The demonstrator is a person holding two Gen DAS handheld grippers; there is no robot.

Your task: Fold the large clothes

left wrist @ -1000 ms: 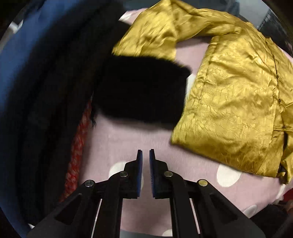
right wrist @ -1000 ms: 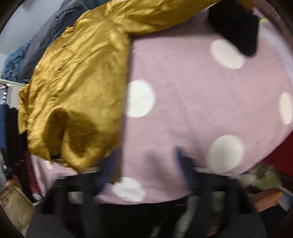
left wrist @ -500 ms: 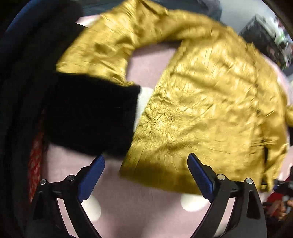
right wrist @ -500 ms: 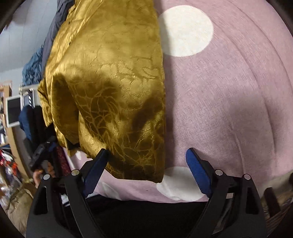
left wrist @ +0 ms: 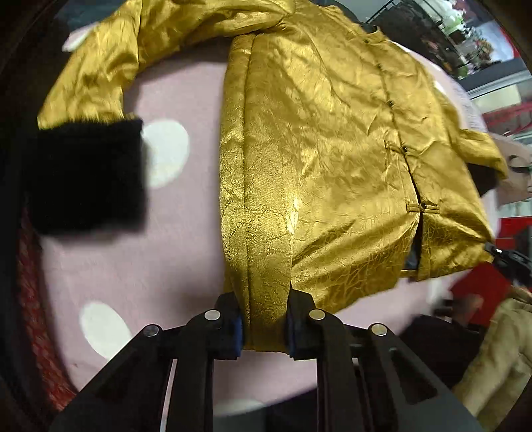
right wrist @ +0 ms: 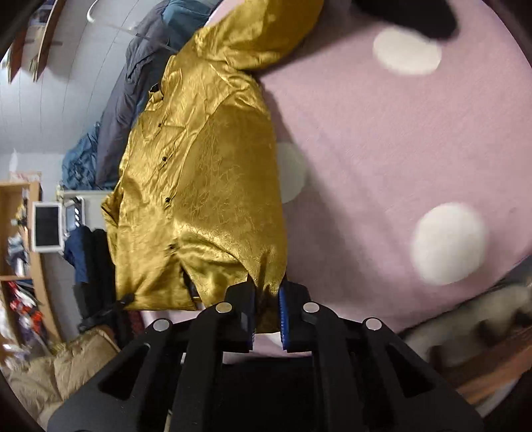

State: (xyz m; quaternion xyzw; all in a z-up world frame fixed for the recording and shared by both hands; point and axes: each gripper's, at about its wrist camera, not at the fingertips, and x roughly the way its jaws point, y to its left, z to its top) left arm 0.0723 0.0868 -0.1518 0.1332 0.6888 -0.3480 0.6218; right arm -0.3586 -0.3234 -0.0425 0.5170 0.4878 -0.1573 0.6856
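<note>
A gold satin jacket (left wrist: 332, 149) with black fur cuffs lies on a pink sheet with white dots (left wrist: 173, 252). My left gripper (left wrist: 264, 327) is shut on a fold of the jacket's bottom hem. One sleeve curves off to the left and ends in a black cuff (left wrist: 86, 176). In the right wrist view the jacket (right wrist: 206, 192) lies lengthwise, and my right gripper (right wrist: 267, 315) is shut on its near hem corner. The other black cuff (right wrist: 415, 16) shows at the top of that view.
Dark and blue clothes (left wrist: 13, 166) and a red patterned cloth (left wrist: 33, 315) lie along the sheet's left edge. A grey and blue pile (right wrist: 126, 99) lies past the jacket's collar. A tan padded coat (right wrist: 63, 362) and wooden shelves (right wrist: 20, 249) are off the sheet.
Both grippers were open half a second ago, with the hem between their fingers. Both have since shut on the jacket's hem.
</note>
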